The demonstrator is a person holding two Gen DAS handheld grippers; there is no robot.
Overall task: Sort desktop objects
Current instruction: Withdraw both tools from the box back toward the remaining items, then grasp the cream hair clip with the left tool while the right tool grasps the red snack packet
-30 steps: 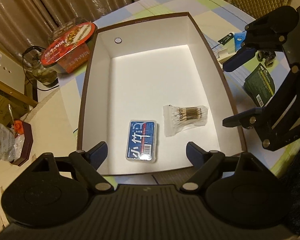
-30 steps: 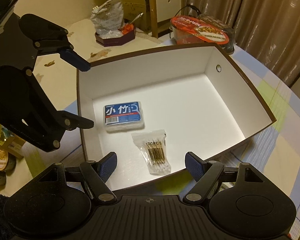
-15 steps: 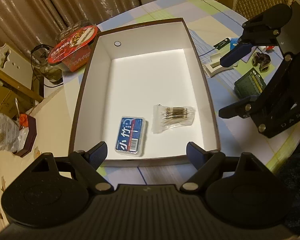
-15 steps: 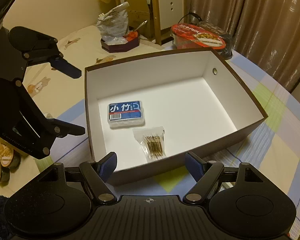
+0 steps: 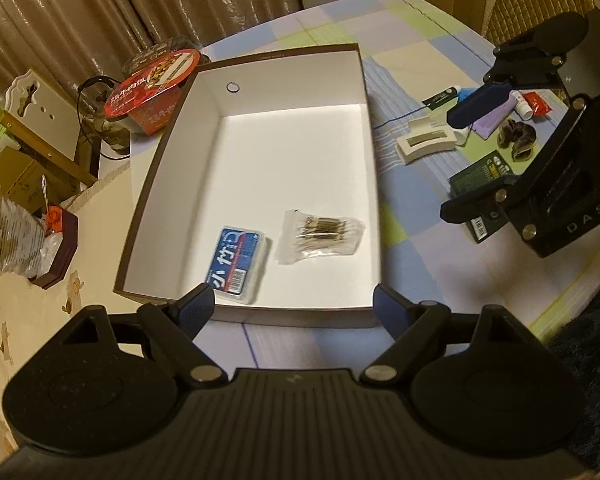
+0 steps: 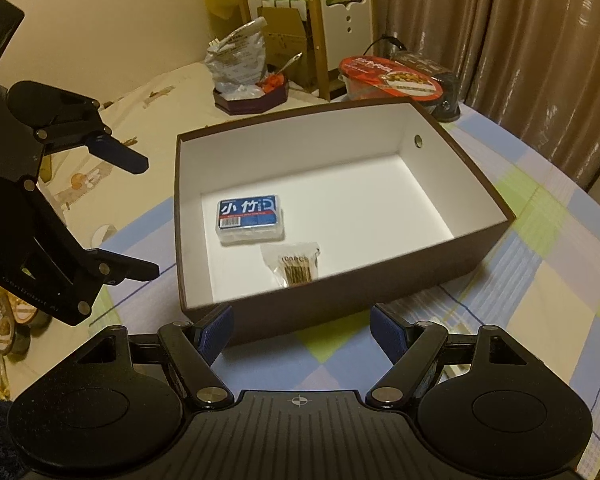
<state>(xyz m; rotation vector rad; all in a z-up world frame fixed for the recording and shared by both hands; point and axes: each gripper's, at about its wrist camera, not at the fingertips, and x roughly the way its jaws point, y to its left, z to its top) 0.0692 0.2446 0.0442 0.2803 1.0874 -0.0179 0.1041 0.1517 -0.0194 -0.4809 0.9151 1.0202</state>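
Your left tool (image 5: pixel 293 304) is spread wide with nothing between its blue pads, and sits just outside the near short wall of the brown box (image 5: pixel 256 316). Your right tool (image 6: pixel 301 330) is likewise spread wide and empty, and sits beside the box's long wall; in the left wrist view it appears at the right edge, above the loose items.

Inside the box, on its white floor, lie two sorted items side by side near the end closest to your left tool: a blue-labelled plastic case (image 5: pixel 238 265) and a clear bag of cotton swabs (image 5: pixel 320 236). The case lies nearer the left pad, partly hidden behind it; the bag lies toward the right wall. They are close but apart.

The unsorted items rest on the checked surface (image 5: pixel 404 216) to the right of the box, under and beside your right tool: a white hair clip (image 5: pixel 426 145), a dark green packet (image 5: pixel 482 170), a brown scrunchie (image 5: pixel 516 140), a purple flat item (image 5: pixel 490 122) and a small white bottle with a red-labelled piece (image 5: pixel 534 105). None touches either tool.

Beyond the box's far corner stands a red-lidded instant noodle bowl (image 5: pixel 152 88).
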